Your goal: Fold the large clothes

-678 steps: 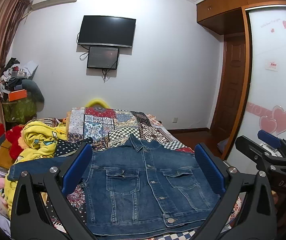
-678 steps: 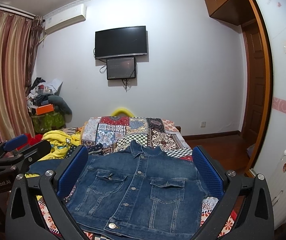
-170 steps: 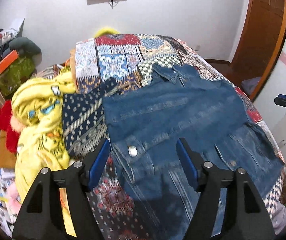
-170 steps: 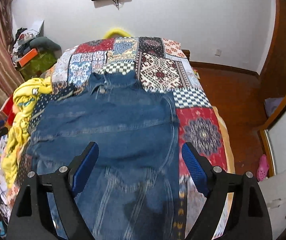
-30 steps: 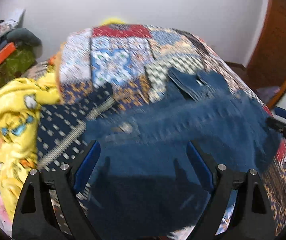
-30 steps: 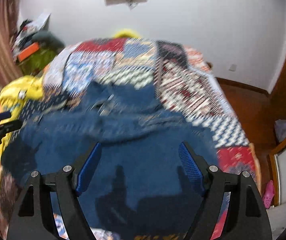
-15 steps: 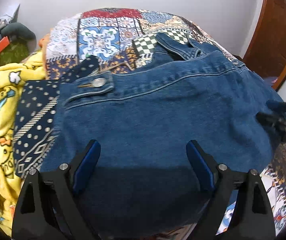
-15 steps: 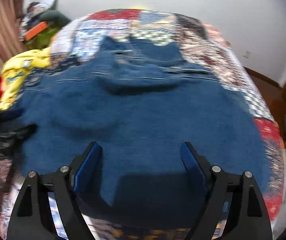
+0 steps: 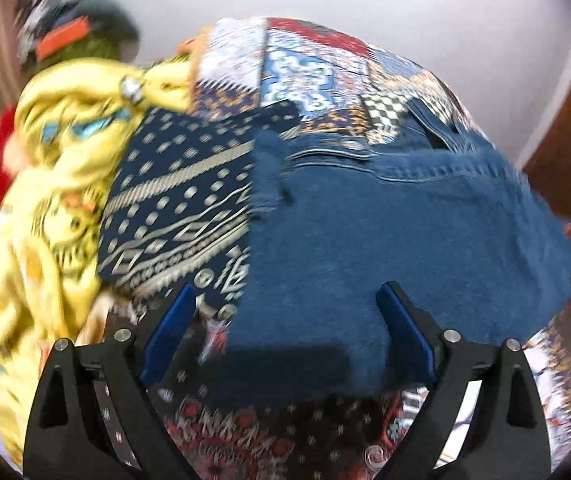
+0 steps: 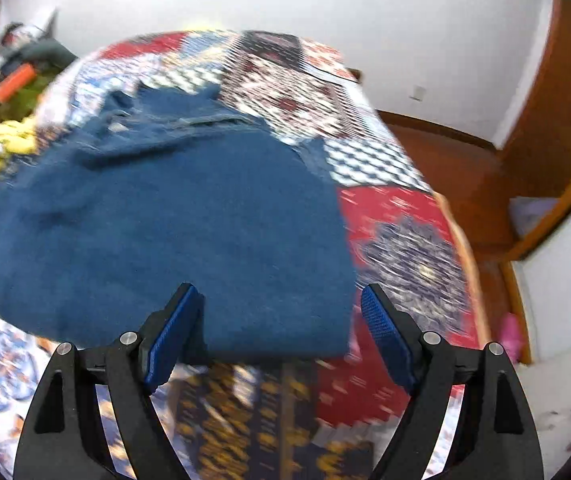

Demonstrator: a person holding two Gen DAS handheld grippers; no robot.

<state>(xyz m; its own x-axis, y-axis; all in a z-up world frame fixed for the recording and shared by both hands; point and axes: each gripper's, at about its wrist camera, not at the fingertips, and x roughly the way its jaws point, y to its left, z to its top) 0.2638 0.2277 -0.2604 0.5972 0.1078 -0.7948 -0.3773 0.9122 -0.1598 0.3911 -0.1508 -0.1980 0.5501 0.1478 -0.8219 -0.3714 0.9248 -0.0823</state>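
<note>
Denim jacket [image 9: 397, 240] lies folded into a compact bundle on the patchwork bedspread [image 9: 317, 60], its plain back panel facing up. In the left wrist view, the left gripper [image 9: 285, 332] hovers just above the jacket's near left corner with its jaws spread wide and nothing between the 2 blue pads [image 9: 169, 330]. The near folded edge of the jacket sits between those pads, and below it red-and-black patterned quilt squares show. In the right wrist view, the right gripper [image 10: 281, 334] is likewise released, jaws wide apart, hanging over the jacket's [image 10: 165, 220] near right corner; the corner of the fold lies just beside the right-hand pad. Past the grippers, a seam band and the collar [image 9: 437, 128] show at the far edge of the bundle. To the left of the jacket lies a navy patterned cloth [image 9: 181, 200], touching its side, and beyond that a heap of yellow printed fabric [image 9: 57, 168]. Farther off, a cluttered pile with an orange box [image 9: 63, 38] stands by the white wall, and the wooden floor [image 10: 457, 160] runs along the bed's right side. Both views are blurred.
</note>
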